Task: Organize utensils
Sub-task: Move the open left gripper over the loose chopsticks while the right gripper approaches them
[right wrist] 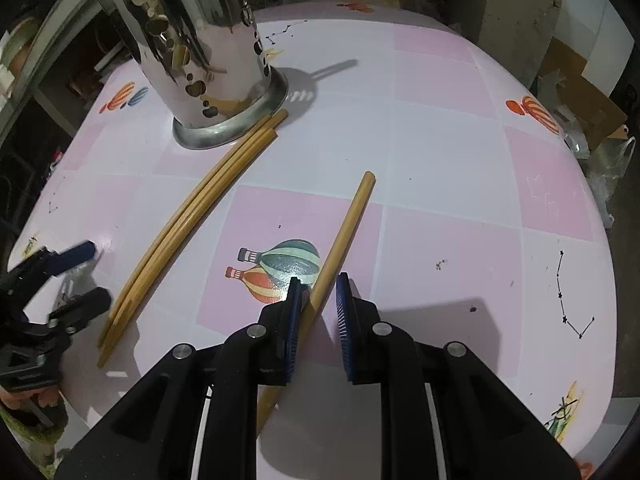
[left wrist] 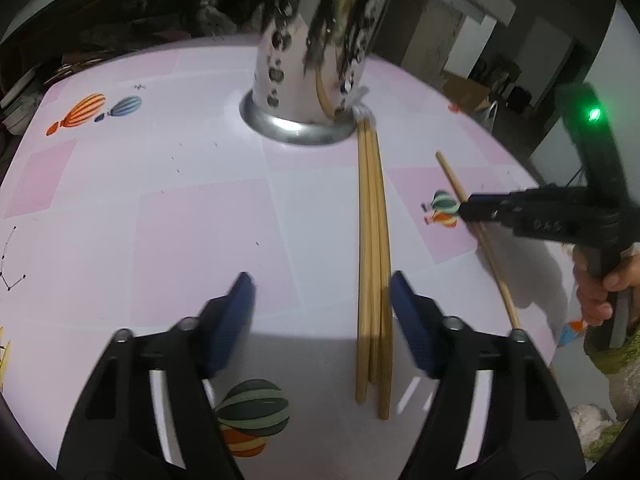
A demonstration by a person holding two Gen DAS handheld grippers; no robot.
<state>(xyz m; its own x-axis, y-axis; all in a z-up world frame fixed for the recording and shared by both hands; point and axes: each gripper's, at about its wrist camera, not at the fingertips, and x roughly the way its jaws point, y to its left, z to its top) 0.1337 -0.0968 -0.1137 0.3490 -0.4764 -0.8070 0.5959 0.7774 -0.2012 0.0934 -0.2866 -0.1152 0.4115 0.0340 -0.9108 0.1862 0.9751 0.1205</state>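
Note:
Three bamboo chopsticks [left wrist: 374, 260] [right wrist: 180, 220] lie side by side on the table, their far ends touching the base of a perforated steel utensil holder [left wrist: 308, 80] [right wrist: 208, 60]. My left gripper [left wrist: 320, 286] [right wrist: 90, 276] hangs open over their near halves; they run between its blue pads, close to the right pad and untouched. A single chopstick [right wrist: 348, 224] [left wrist: 450, 174] lies slantwise to the right. My right gripper [right wrist: 319, 292] [left wrist: 466, 210] straddles it with narrow jaws; the chopstick rests against the left pad and a gap shows at the right pad.
The round table [right wrist: 440, 160] [left wrist: 160, 200] has a pink and white checked cover printed with balloons. Its rim curves close on the right. Cardboard and plastic bags [right wrist: 580, 92] sit beyond it. A person's hand [left wrist: 600, 292] grips the right gripper's handle.

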